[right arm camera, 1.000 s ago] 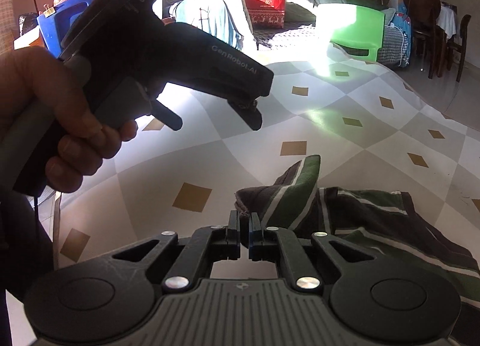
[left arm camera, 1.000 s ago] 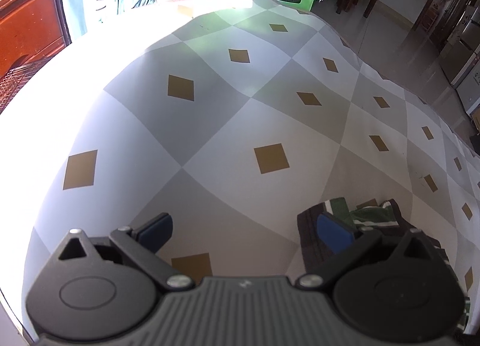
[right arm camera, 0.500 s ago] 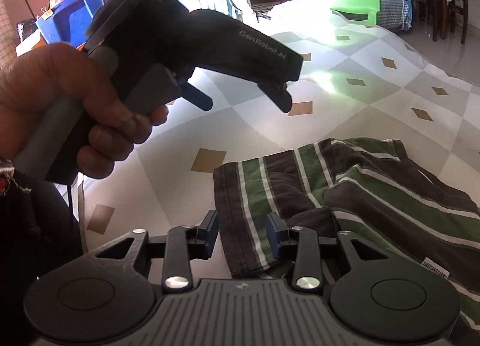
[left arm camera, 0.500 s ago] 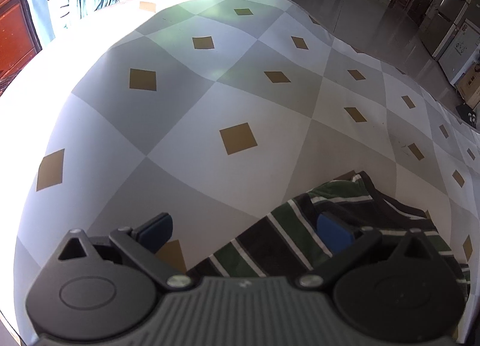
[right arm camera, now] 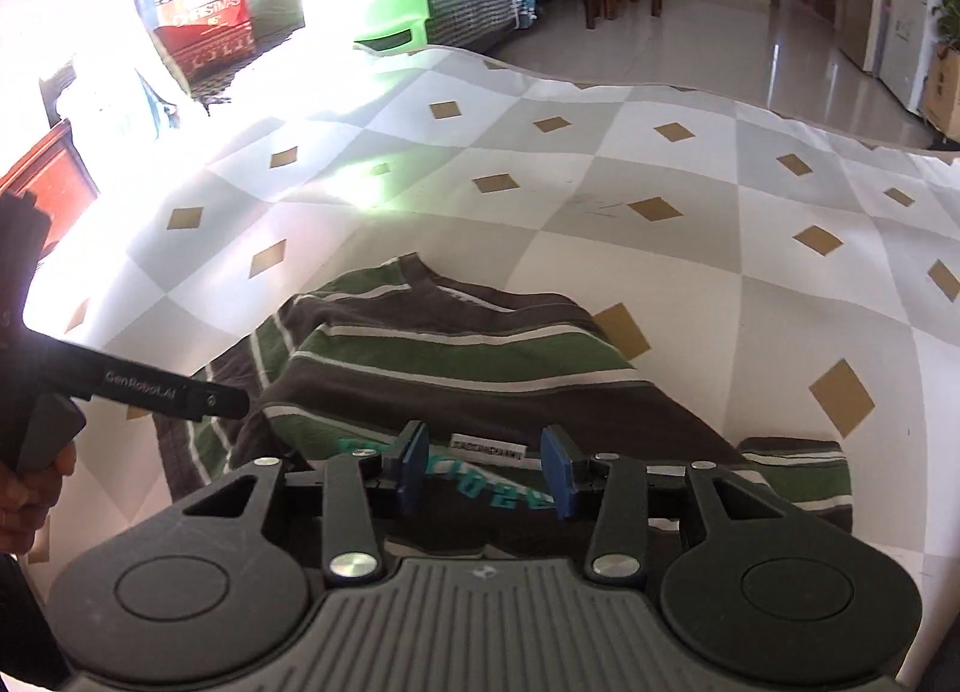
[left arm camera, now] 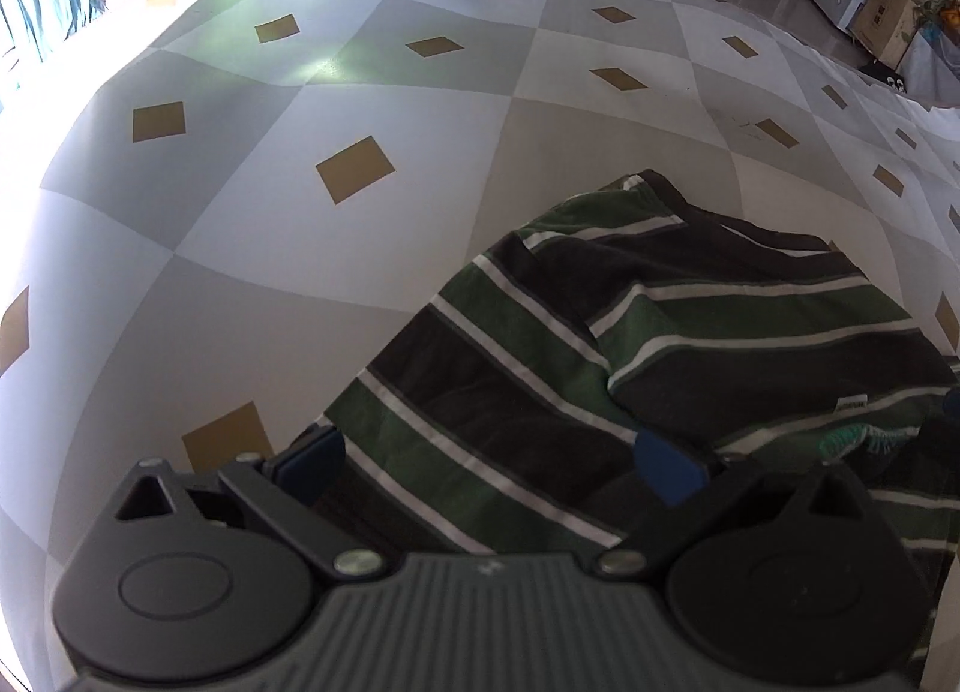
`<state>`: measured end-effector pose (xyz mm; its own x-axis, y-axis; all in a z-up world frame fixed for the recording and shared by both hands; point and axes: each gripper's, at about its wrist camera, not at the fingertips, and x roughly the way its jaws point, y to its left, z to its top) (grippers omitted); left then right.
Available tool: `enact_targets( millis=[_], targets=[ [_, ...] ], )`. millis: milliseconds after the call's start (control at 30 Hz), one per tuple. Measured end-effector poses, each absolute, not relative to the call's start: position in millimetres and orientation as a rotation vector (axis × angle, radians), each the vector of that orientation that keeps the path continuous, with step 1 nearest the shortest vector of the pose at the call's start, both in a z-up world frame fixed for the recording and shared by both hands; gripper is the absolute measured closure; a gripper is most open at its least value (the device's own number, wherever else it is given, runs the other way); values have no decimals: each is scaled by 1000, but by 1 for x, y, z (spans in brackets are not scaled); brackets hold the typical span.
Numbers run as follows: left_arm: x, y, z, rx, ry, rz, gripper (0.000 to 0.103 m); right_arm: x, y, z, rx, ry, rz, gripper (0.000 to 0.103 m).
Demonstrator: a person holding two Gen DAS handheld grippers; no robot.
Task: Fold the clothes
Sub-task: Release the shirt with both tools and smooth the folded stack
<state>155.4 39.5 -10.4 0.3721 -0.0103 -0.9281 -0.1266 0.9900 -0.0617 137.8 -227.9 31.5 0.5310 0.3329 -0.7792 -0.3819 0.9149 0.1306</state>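
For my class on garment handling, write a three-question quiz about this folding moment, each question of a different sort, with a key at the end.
1. True or false: the striped shirt lies on a checked sheet with tan diamonds.
2. Multiple choice: the white label in the right wrist view sits (A) beyond the right claw, between its blue pads, (B) on the green stool, (C) clamped in the left claw.
3. Fill in: the shirt's stripes are brown, white and ____.

Key: 1 true; 2 A; 3 green.
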Motion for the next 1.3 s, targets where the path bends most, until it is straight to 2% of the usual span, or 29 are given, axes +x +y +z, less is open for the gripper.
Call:
enact_targets(
  millis=[400,533,1300],
  targets=[
    [151,28,-41,-108,1233,39,0,143,-265,-15,50,1127,309,61],
    [148,27,-42,-78,1205,32,0,138,-261,-21,6,1116,329,55],
    [154,54,-47,-59,1180,153,0,137,-264,-19,-97,1078,186,56]
  ],
)
